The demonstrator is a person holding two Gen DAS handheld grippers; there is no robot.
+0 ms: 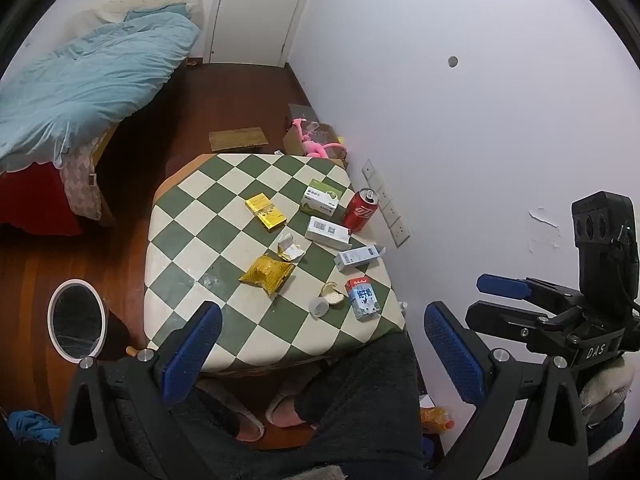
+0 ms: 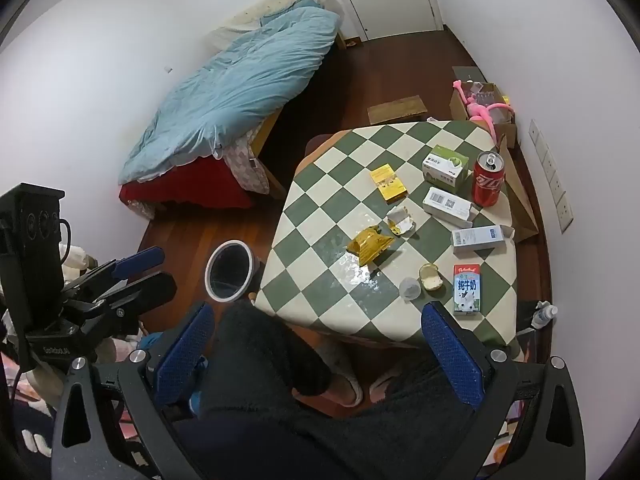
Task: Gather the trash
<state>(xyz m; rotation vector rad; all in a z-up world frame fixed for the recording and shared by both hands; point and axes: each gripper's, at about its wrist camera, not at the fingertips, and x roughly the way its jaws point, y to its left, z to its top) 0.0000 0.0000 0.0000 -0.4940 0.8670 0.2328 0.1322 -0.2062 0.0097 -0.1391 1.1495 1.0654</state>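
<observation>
A green-and-white checkered table (image 1: 192,248) (image 2: 320,248) carries trash: a yellow snack bag (image 1: 266,274) (image 2: 370,244), a red cola can (image 1: 360,210) (image 2: 488,184), a milk carton (image 1: 362,298) (image 2: 466,288), a yellow box (image 1: 265,212) (image 2: 388,182), several white boxes, torn paper (image 1: 290,248) (image 2: 400,222) and a small clear cup (image 1: 319,307) (image 2: 410,289). A white-rimmed trash bin (image 1: 76,318) (image 2: 229,270) stands on the floor left of the table. My left gripper (image 1: 320,354) and right gripper (image 2: 318,354) are both open and empty, held above the table's near edge.
A bed with a blue duvet (image 1: 84,84) (image 2: 240,88) lies to the left. A cardboard box with a pink toy (image 1: 316,142) (image 2: 484,106) sits beyond the table by the wall. The person's legs and slippers (image 1: 280,412) are below the grippers. A white door (image 1: 256,8) is at the back.
</observation>
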